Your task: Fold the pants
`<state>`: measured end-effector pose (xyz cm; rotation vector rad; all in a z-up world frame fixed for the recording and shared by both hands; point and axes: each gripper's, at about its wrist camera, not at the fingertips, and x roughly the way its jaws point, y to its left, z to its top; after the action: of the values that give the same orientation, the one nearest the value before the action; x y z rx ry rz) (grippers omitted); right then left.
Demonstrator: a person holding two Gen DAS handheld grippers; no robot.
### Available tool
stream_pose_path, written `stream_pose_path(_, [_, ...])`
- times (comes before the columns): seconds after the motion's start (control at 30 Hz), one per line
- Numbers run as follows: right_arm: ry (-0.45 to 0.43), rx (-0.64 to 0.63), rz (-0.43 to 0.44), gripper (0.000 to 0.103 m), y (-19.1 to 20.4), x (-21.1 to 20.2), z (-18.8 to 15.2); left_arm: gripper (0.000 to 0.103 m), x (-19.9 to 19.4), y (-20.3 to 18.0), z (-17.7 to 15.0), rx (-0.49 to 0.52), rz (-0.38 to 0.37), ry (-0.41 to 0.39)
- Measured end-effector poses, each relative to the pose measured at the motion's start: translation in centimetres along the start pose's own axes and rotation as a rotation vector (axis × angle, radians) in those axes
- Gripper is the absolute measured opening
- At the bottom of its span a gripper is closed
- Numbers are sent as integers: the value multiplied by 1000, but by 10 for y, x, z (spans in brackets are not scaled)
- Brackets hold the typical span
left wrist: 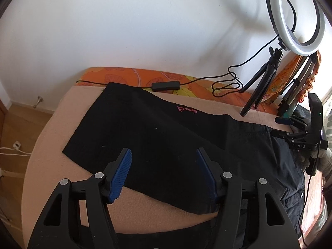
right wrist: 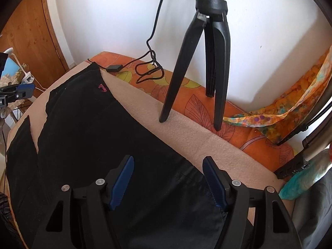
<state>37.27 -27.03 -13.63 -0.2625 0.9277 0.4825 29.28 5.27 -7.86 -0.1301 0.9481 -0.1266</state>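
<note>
1 pair of black pants (left wrist: 157,137) is lying spread flat across the beige blanket (left wrist: 51,145). Behind it, a tripod (right wrist: 199,66) is standing by the wall. Both grippers, left (left wrist: 164,172) and right (right wrist: 168,180), are hovering over the fabric with fingers spread, gripping nothing.

Bright daylight, lit ring light (left wrist: 294,16), soft wall shadows — fisheye-bent, vignetted edges
</note>
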Motion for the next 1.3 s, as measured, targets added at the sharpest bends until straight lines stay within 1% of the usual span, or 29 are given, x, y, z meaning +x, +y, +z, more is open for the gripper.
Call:
stream_pose_path(0.17, [34, -3, 24, 73, -11, 24, 0, 60, 36, 1, 0, -21, 4, 37])
stream_pose_path(0.23, [47, -4, 36, 81, -13, 32, 1, 60, 47, 3, 0, -33, -2, 52])
stream_pose_path(0.37, [102, -10, 40, 83, -14, 49, -1, 60, 61, 6, -2, -59, -2, 66])
stream_pose_path(0.4, [91, -30, 29, 83, -10, 49, -2, 60, 64, 8, -2, -64, 1, 66])
stream_pose_path(0.47, [96, -58, 24, 76, -4, 48, -4, 60, 68, 9, -3, -69, 3, 71])
stream_pose_path(0.5, [94, -64, 19, 68, -1, 47, -5, 60, 70, 10, -3, -70, 3, 72])
stream_pose_path(0.53, [92, -67, 19, 62, 1, 45, -6, 60, 72, 9, -4, -68, 2, 75])
stream_pose_path(0.6, [86, -66, 1, 34, 5, 40, -9, 60, 74, 9, -4, -68, 7, 84])
stream_pose_path(0.63, [84, -50, 7, 25, 4, 38, -10, 60, 74, 8, -4, -72, 10, 83])
stream_pose_path(0.67, [80, -35, 15, 22, 3, 36, -12, 61, 74, 8, -4, -78, 10, 84])
stream_pose_path(0.7, [74, -29, 14, 17, 4, 34, -14, 61, 73, 8, -3, -84, 5, 87])
stream_pose_path(0.8, [44, -40, -10, 12, 12, 24, -15, 62, 68, 7, -1, -100, -1, 89])
stream_pose_path(1.0, [-57, -37, -14, 9, 28, -28, -21, 64, 52, 5, 10, -119, -26, 59])
stream_pose_path(1.07, [-98, -89, -44, 8, 44, -47, -23, 64, 48, 5, 14, -135, -42, 52])
stream_pose_path(1.1, [-116, -111, -46, 8, 54, -57, -25, 67, 46, 4, 16, -144, -55, 51])
stream_pose_path(1.17, [-149, -151, -27, 7, 74, -76, -32, 69, 41, 5, 20, -164, -81, 44])
stream_pose_path(1.3, [-181, -278, -26, 6, 123, -101, -54, 70, 35, 8, 27, -214, -124, 39])
